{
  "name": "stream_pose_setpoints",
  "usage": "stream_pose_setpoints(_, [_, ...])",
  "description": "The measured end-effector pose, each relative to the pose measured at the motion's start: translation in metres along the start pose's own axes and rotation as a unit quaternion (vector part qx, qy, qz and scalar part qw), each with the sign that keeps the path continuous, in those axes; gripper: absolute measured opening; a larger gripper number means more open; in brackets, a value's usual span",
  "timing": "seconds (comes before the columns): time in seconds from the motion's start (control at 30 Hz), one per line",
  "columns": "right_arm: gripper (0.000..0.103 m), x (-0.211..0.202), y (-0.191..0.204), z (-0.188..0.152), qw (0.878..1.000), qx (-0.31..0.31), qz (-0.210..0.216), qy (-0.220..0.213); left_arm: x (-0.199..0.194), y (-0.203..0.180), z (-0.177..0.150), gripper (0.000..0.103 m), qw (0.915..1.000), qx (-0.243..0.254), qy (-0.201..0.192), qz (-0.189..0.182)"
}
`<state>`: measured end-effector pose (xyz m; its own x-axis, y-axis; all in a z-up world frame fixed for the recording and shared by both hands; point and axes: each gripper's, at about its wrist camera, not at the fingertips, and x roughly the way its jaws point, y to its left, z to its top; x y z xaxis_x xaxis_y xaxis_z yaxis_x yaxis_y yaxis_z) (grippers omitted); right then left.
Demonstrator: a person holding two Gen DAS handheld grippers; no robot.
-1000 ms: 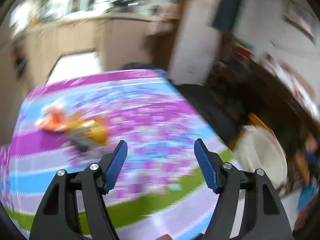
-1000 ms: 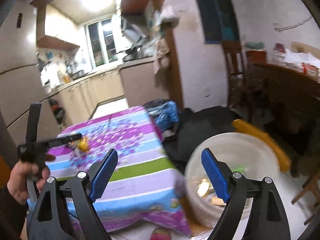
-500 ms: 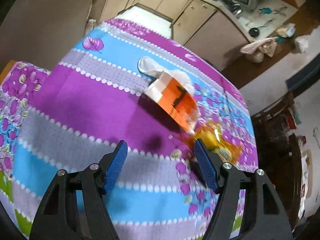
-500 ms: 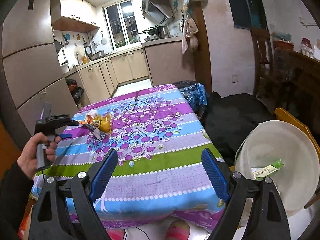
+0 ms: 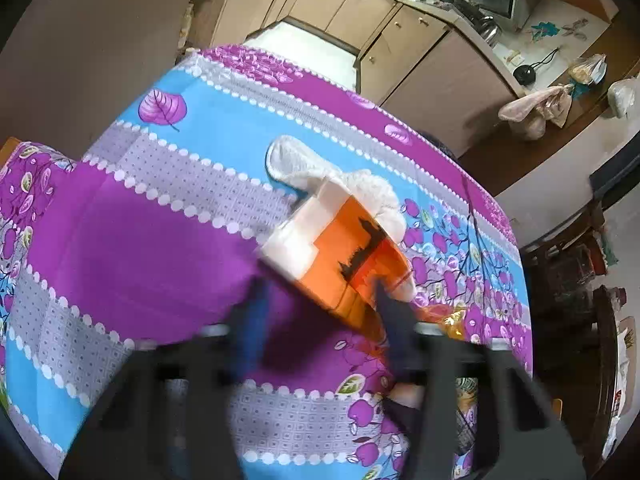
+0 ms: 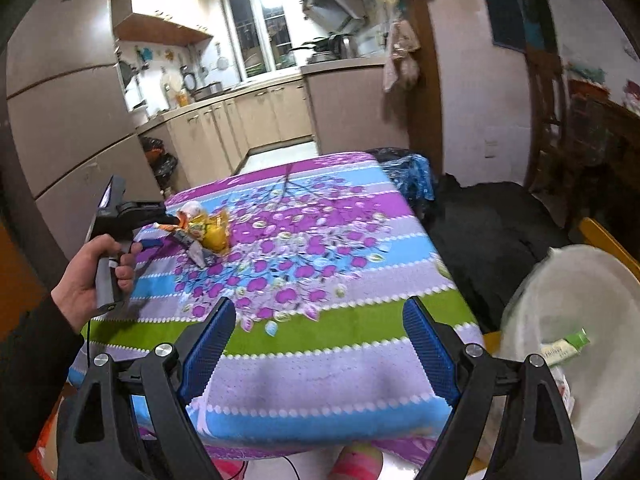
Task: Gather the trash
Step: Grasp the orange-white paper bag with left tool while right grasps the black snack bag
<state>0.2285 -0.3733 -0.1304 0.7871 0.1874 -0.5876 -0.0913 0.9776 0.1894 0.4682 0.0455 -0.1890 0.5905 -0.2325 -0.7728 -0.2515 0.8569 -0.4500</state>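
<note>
An orange and white carton (image 5: 340, 256) lies on the flowered tablecloth (image 5: 160, 240), resting on a white pad (image 5: 304, 164). A yellow wrapper (image 5: 454, 322) lies just right of it. My left gripper (image 5: 320, 312) is open and blurred, its jaws standing on either side of the carton's near end. In the right wrist view the left gripper (image 6: 168, 220) reaches the trash pile (image 6: 208, 232) at the table's far left. My right gripper (image 6: 320, 344) is open and empty above the table's near edge.
A white bin (image 6: 584, 320) with a green wrapper (image 6: 564, 346) inside stands right of the table. A dark bag (image 6: 492, 232) and a blue bag (image 6: 412, 176) lie beyond the table. Kitchen cabinets (image 6: 248, 124) are at the back.
My left gripper has moved forward and down onto the carton, its jaws now narrower around it. My right gripper has drifted slightly, still open.
</note>
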Motion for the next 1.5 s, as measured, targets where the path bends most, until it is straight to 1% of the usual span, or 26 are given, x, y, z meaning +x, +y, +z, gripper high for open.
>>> stream_pose_setpoints(0.03, [0.084, 0.004, 0.007, 0.002, 1.0, -0.011, 0.005, -0.001, 0.0, 0.0, 0.0, 0.029, 1.0, 0.0, -0.003, 0.003])
stream_pose_setpoints(0.13, [0.073, 0.027, 0.032, 0.012, 0.998, -0.05, 0.03, 0.01, -0.002, 0.002, -0.004, 0.028, 0.9998, 0.014, -0.008, -0.005])
stream_pose_setpoints(0.2, [0.066, 0.044, 0.053, 0.018, 0.995, -0.08, 0.049, 0.019, -0.007, 0.001, -0.006, 0.023, 0.9995, 0.028, -0.01, -0.013])
stream_pose_setpoints(0.27, [0.061, 0.063, 0.074, 0.024, 0.991, -0.11, 0.072, 0.029, -0.014, -0.001, -0.009, 0.012, 0.9988, 0.043, -0.011, -0.021])
stream_pose_setpoints(0.33, [0.061, 0.089, 0.099, 0.03, 0.984, -0.145, 0.099, 0.042, -0.024, -0.002, -0.011, 0.006, 0.9977, 0.062, -0.013, -0.024])
stream_pose_setpoints(0.4, [0.061, 0.114, 0.122, 0.034, 0.974, -0.176, 0.126, 0.06, -0.032, 0.0, -0.014, 0.006, 0.9969, 0.073, -0.016, -0.022])
stream_pose_setpoints(0.47, [0.061, 0.132, 0.138, 0.037, 0.967, -0.192, 0.151, 0.078, -0.036, 0.004, -0.017, 0.006, 0.9963, 0.081, -0.006, -0.026])
stream_pose_setpoints(0.5, [0.061, 0.145, 0.149, 0.038, 0.96, -0.2, 0.17, 0.093, -0.036, 0.007, -0.018, 0.006, 0.996, 0.086, -0.002, -0.025])
stream_pose_setpoints(0.53, [0.061, 0.154, 0.155, 0.039, 0.957, -0.207, 0.177, 0.102, -0.036, 0.009, -0.019, 0.006, 0.9959, 0.087, 0.001, -0.024])
stream_pose_setpoints(0.57, [0.062, 0.165, 0.163, 0.042, 0.954, -0.218, 0.174, 0.106, -0.037, 0.013, -0.019, 0.006, 0.9956, 0.089, 0.002, -0.027])
stream_pose_setpoints(0.6, [0.066, 0.171, 0.168, 0.043, 0.951, -0.226, 0.178, 0.111, -0.037, 0.015, -0.018, 0.006, 0.9953, 0.093, 0.005, -0.028])
stream_pose_setpoints(0.7, [0.07, 0.192, 0.181, 0.048, 0.946, -0.246, 0.173, 0.121, -0.037, 0.017, -0.015, 0.006, 0.9946, 0.097, 0.015, -0.035])
stream_pose_setpoints(0.83, [0.071, 0.222, 0.19, 0.051, 0.939, -0.259, 0.167, 0.15, -0.033, 0.017, -0.012, 0.007, 0.9938, 0.104, 0.021, -0.034])
stream_pose_setpoints(0.93, [0.071, 0.234, 0.197, 0.046, 0.937, -0.258, 0.167, 0.165, -0.031, 0.016, -0.011, 0.009, 0.9937, 0.105, 0.025, -0.031])
stream_pose_setpoints(0.97, [0.07, 0.237, 0.197, 0.044, 0.937, -0.258, 0.164, 0.166, -0.029, 0.016, -0.011, 0.01, 0.9936, 0.107, 0.026, -0.027])
stream_pose_setpoints(1.0, [0.066, 0.24, 0.198, 0.043, 0.938, -0.255, 0.163, 0.167, -0.027, 0.015, -0.011, 0.01, 0.9936, 0.107, 0.026, -0.023])
stream_pose_setpoints(1.03, [0.061, 0.242, 0.199, 0.042, 0.939, -0.252, 0.164, 0.169, -0.024, 0.015, -0.011, 0.011, 0.9937, 0.107, 0.028, -0.022])
stream_pose_setpoints(1.07, [0.052, 0.244, 0.2, 0.041, 0.94, -0.253, 0.159, 0.166, -0.023, 0.016, -0.012, 0.011, 0.9936, 0.107, 0.031, -0.021])
stream_pose_setpoints(1.13, [0.051, 0.243, 0.2, 0.04, 0.942, -0.248, 0.156, 0.162, -0.018, 0.016, -0.016, 0.01, 0.9933, 0.108, 0.035, -0.019])
stream_pose_setpoints(1.2, [0.048, 0.241, 0.201, 0.04, 0.946, -0.243, 0.15, 0.154, -0.018, 0.016, -0.019, 0.008, 0.9933, 0.111, 0.028, -0.02])
stream_pose_setpoints(1.27, [0.045, 0.236, 0.199, 0.039, 0.953, -0.231, 0.142, 0.138, -0.021, 0.015, -0.022, 0.008, 0.9933, 0.112, 0.023, -0.02])
stream_pose_setpoints(1.33, [0.041, 0.229, 0.197, 0.038, 0.96, -0.213, 0.135, 0.123, -0.024, 0.013, -0.024, 0.008, 0.9929, 0.117, 0.013, -0.015])
stream_pose_setpoints(1.4, [0.034, 0.218, 0.189, 0.039, 0.967, -0.192, 0.128, 0.107, -0.032, 0.011, -0.026, 0.008, 0.9924, 0.122, 0.0, -0.014])
stream_pose_setpoints(1.5, [0.032, 0.202, 0.184, 0.037, 0.976, -0.164, 0.117, 0.086, -0.048, 0.006, -0.033, 0.008, 0.9898, 0.14, -0.025, -0.009])
